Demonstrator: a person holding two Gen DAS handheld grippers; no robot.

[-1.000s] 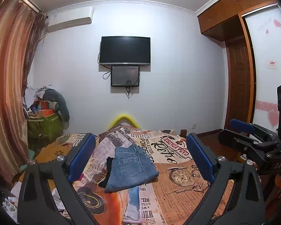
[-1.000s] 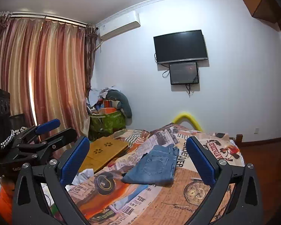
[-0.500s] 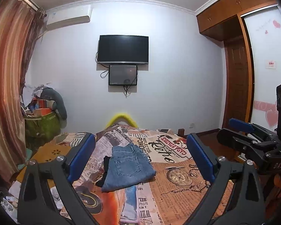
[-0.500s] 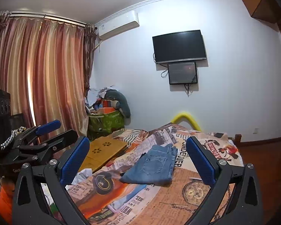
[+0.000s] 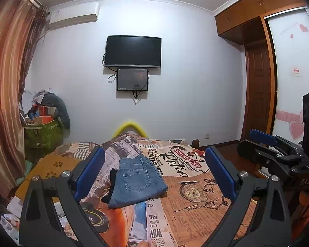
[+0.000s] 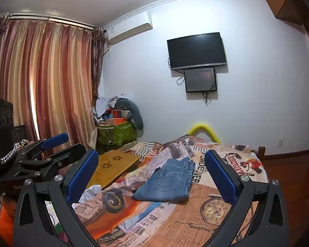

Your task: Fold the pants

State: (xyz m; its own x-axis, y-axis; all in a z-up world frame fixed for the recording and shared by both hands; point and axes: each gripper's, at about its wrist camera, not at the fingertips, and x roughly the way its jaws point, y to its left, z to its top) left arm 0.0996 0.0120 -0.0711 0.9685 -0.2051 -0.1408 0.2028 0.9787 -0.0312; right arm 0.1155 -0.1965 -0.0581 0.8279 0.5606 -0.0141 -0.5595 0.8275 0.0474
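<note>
Denim jeans (image 5: 135, 182) lie folded mid-frame on the bed (image 5: 195, 205), seemingly finished; left gripper (image 5: 154, 175) and right gripper (image 6: 152, 175) hover released, holding nothing.

Folded jeans (image 5: 135, 182) mid-bed, bedspread (image 5: 195, 205) bare around, wooden board (image 6: 113, 167) left

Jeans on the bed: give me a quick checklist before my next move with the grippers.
1. Jeans folded into a compact stack: ok.
2. Stack resting fully on the bed cover, not hanging over an edge: ok.
3. Left gripper open and holding nothing: ok.
4. Right gripper open and holding nothing: ok.
5. Dark item sticking out beside the jeans, separate garment or not: cannot tell.
</note>
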